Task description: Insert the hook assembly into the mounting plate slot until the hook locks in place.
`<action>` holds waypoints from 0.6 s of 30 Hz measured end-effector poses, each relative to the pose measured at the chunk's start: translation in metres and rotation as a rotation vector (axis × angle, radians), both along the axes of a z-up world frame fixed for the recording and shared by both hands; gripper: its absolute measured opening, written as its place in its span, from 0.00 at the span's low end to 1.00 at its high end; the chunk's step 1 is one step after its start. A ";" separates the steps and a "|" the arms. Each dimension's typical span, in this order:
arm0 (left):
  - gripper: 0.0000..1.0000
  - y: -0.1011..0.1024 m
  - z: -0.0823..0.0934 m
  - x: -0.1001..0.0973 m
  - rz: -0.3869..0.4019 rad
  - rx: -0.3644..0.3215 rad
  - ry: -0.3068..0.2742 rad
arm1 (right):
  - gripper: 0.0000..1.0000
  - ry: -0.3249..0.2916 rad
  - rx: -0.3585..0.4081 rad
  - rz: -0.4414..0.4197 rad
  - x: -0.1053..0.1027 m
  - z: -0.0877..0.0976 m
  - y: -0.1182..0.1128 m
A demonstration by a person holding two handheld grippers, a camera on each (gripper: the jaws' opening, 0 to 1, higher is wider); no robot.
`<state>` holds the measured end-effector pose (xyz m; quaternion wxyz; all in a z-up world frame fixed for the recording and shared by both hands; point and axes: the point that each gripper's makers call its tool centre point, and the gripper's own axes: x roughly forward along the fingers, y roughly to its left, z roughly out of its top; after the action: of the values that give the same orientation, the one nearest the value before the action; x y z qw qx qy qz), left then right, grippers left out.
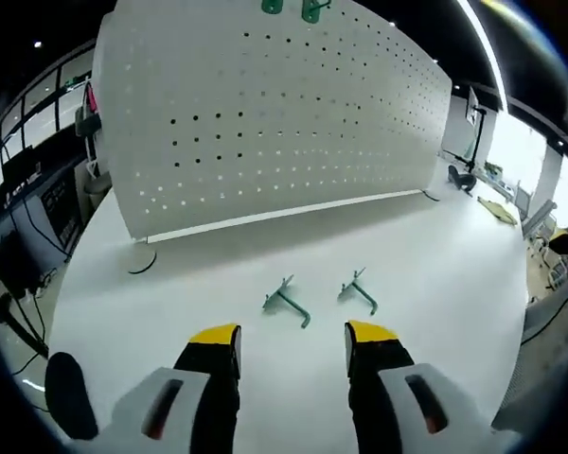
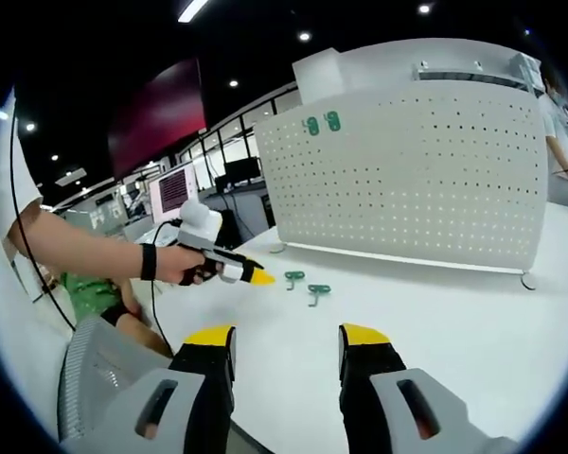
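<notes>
Left gripper jaws spread, empty; two green hooks on white table before pegboard; right gripper spread, empty

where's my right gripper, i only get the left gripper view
Observer: The right gripper is open and holds nothing, low over the near side of the white table.
Operator: how does my left one look from there
Observer: A hand holds the left gripper with its yellow tips pointing at the nearer green hook, with a small gap between them.
Operator: anyone around the board
Observer: A person stands past the right end of the pegboard.
</notes>
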<state>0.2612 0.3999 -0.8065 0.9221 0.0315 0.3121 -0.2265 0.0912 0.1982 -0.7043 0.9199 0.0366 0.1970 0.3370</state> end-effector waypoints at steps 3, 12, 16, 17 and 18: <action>0.42 0.001 -0.005 0.003 0.000 0.000 0.020 | 0.44 0.004 -0.002 0.001 0.000 -0.001 0.000; 0.33 -0.003 -0.005 0.013 0.002 0.009 -0.006 | 0.43 0.018 0.002 -0.008 0.001 -0.005 -0.003; 0.27 -0.005 -0.006 0.018 0.005 -0.006 0.003 | 0.43 0.021 0.001 -0.009 0.001 -0.006 -0.004; 0.26 -0.005 -0.006 0.020 0.007 0.003 -0.005 | 0.43 0.027 0.002 -0.009 0.001 -0.007 -0.004; 0.26 -0.004 -0.007 0.021 0.008 0.006 -0.004 | 0.42 0.030 0.001 -0.009 0.001 -0.008 -0.005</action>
<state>0.2822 0.3956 -0.8134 0.9236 0.0336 0.3111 -0.2217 0.0925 0.1936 -0.7119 0.9184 0.0429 0.2103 0.3324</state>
